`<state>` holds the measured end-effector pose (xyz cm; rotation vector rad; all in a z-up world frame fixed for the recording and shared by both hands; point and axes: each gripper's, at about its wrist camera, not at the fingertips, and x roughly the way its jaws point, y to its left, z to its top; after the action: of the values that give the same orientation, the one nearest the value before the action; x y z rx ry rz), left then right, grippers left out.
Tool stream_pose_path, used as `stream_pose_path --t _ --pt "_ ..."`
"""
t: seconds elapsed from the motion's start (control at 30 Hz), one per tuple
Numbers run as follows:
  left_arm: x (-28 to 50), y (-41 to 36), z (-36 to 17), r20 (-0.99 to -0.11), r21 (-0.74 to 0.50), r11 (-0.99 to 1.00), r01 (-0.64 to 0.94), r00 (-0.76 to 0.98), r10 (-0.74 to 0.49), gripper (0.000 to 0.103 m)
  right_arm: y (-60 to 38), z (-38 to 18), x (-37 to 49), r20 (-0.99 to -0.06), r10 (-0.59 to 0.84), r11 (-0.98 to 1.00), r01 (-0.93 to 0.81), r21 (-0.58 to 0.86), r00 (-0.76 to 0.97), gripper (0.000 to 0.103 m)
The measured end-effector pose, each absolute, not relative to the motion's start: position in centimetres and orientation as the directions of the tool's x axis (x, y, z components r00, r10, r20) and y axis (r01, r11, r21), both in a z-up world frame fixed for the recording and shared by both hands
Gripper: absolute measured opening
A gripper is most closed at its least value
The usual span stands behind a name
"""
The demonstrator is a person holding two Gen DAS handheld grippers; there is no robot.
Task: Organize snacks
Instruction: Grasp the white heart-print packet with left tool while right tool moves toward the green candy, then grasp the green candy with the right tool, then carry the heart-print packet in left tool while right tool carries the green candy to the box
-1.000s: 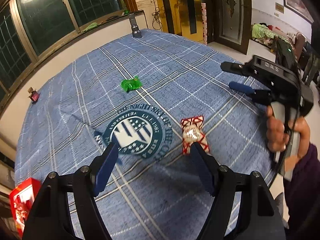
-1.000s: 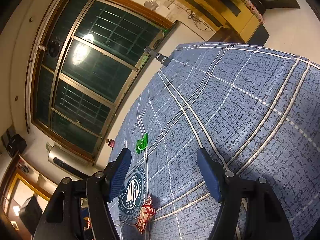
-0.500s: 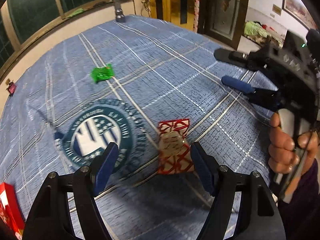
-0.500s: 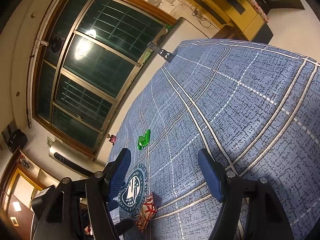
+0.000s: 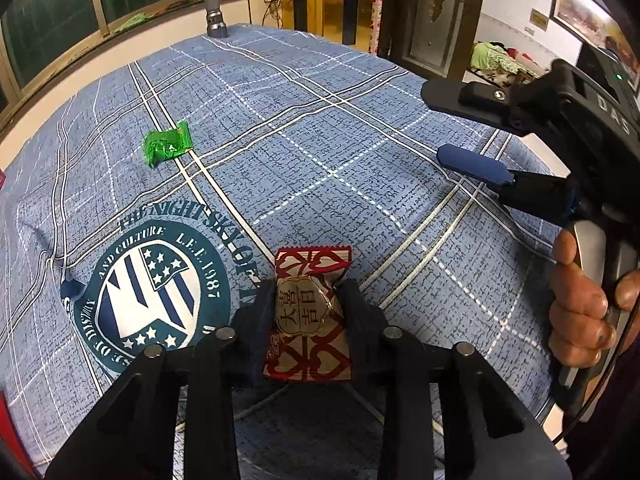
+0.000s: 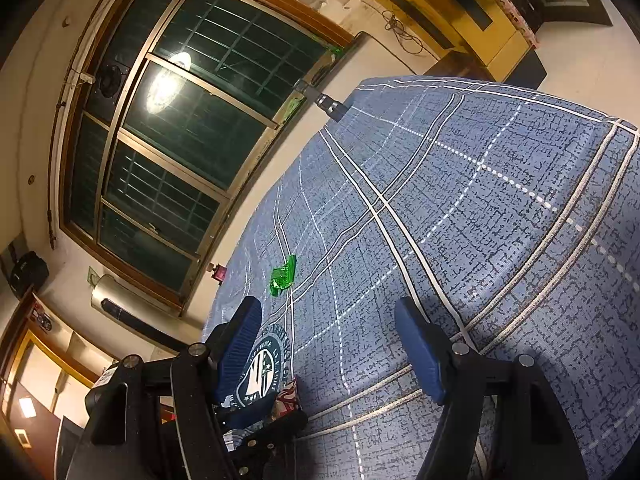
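Note:
A red and white wrapped snack (image 5: 310,312) with a gold label lies on the blue checked cloth (image 5: 320,152). My left gripper (image 5: 307,294) is shut on it, one finger against each side. A green wrapped candy (image 5: 167,147) lies further back to the left; it also shows in the right wrist view (image 6: 283,275). My right gripper (image 6: 328,348) is open and empty, held above the cloth; in the left wrist view it is at the right (image 5: 456,124). The red snack's edge (image 6: 289,397) shows low in the right wrist view.
A grey metal flashlight (image 5: 215,16) stands at the cloth's far edge by the window sill. A red box (image 5: 8,432) sits at the near left edge. A small red object (image 6: 219,272) rests on the sill.
My left gripper moved forward and down over the red and white snack and closed on it. The right gripper stayed open and shifted little.

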<state>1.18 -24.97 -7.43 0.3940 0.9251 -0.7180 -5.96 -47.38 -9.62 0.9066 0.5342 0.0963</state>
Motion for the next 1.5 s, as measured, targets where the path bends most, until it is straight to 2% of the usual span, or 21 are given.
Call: stream_pose_path --t 0.17,0.3,0.43,0.63,0.97,1.07,1.13,1.2,1.33,1.43,1.5 --pt "2.3 -21.7 -6.1 -0.807 0.012 0.745 0.667 0.446 -0.387 0.028 -45.2 -8.0 -4.4 -0.518 0.259 0.739 0.178 0.650 0.815 0.073" --pt "3.2 -17.0 -3.7 -0.758 0.044 0.798 0.601 0.540 -0.365 0.028 -42.5 -5.5 -1.3 -0.545 0.262 0.810 0.125 0.573 0.797 0.073" --pt "4.3 -11.1 -3.1 -0.744 0.035 0.880 0.474 0.600 -0.294 0.028 -38.0 -3.5 4.1 -0.607 0.203 0.918 0.067 0.392 0.769 0.073" --pt "4.9 -5.8 -3.9 -0.746 0.007 0.924 0.383 0.617 -0.250 0.028 -32.5 -6.8 12.8 -0.739 0.146 0.968 0.061 0.245 0.657 0.070" --pt "5.4 -5.0 -4.6 -0.742 -0.054 0.915 0.399 0.597 -0.305 0.028 -29.9 -9.3 17.2 -0.792 0.034 0.984 0.119 0.134 0.609 0.069" --pt "5.7 -4.9 -4.7 -0.743 -0.064 0.916 0.395 0.594 -0.308 0.028 -29.5 -9.1 17.9 -0.798 0.003 0.988 0.120 0.094 0.603 0.063" --pt "5.7 -4.8 -4.7 -0.743 -0.066 0.919 0.389 0.595 -0.305 0.028 -28.8 -9.3 18.0 -0.803 -0.051 0.993 0.115 0.022 0.594 0.052" --pt "5.7 -4.6 -4.6 -0.744 -0.069 0.920 0.385 0.594 -0.304 0.028 -28.2 -9.3 17.9 -0.800 -0.080 0.995 0.101 -0.025 0.594 0.045" --pt "5.5 -4.8 -4.5 -0.744 -0.064 0.924 0.378 0.599 -0.296 0.028 -28.1 -9.2 17.8 -0.803 -0.083 0.995 0.095 -0.033 0.589 0.034" --pt "5.1 -4.5 -4.2 -0.743 -0.063 0.928 0.368 0.604 -0.290 0.028 -28.4 -9.0 17.3 -0.809 -0.060 0.995 0.097 -0.003 0.585 0.031" --pt "4.7 -4.2 -3.9 -0.737 -0.055 0.931 0.361 0.614 -0.282 0.028 -29.0 -8.6 16.2 -0.813 0.012 0.993 0.091 0.080 0.582 0.030"
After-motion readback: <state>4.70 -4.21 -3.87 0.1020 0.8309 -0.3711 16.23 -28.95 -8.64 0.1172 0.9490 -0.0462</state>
